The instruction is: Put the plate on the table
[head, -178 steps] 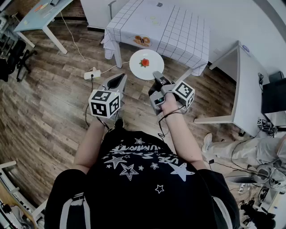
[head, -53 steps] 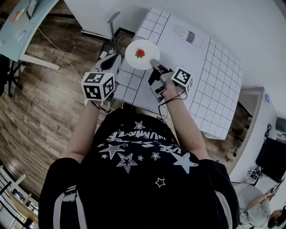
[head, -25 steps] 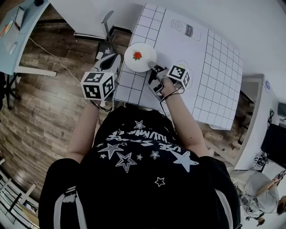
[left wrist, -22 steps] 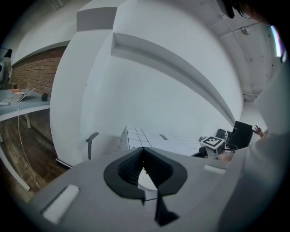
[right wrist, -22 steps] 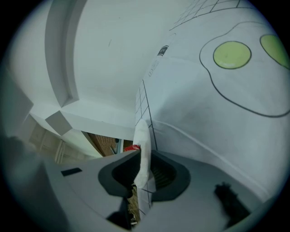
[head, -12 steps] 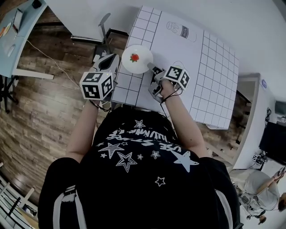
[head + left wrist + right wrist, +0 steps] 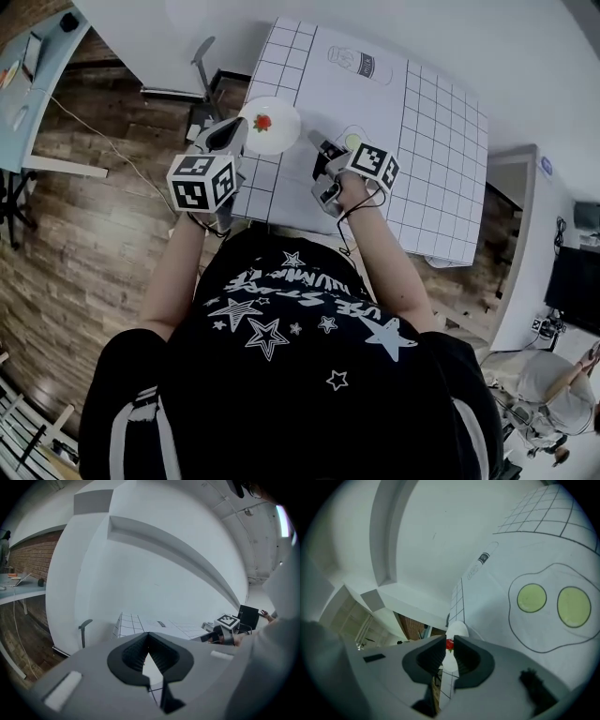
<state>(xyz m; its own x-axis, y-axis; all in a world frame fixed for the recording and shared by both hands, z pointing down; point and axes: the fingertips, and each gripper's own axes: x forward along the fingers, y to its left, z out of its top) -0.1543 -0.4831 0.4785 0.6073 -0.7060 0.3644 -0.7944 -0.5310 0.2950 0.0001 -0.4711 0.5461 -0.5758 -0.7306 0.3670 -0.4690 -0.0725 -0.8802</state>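
Count: one white plate. Three tables: one checked-cloth table in the middle, one pale blue table far left, one white desk right. Cloth prints: one bottle drawing, one fried-egg outline, two green yolks. Two people: star-shirt person, second person near right.

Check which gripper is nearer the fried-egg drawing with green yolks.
Right. Right gripper, empty jaws just narrowing, hovers beside the egg drawing; left gripper beyond the white plate.

Upside-down lettering on the black shirt not legible, label on the tablecloth's printed bottle too small to read
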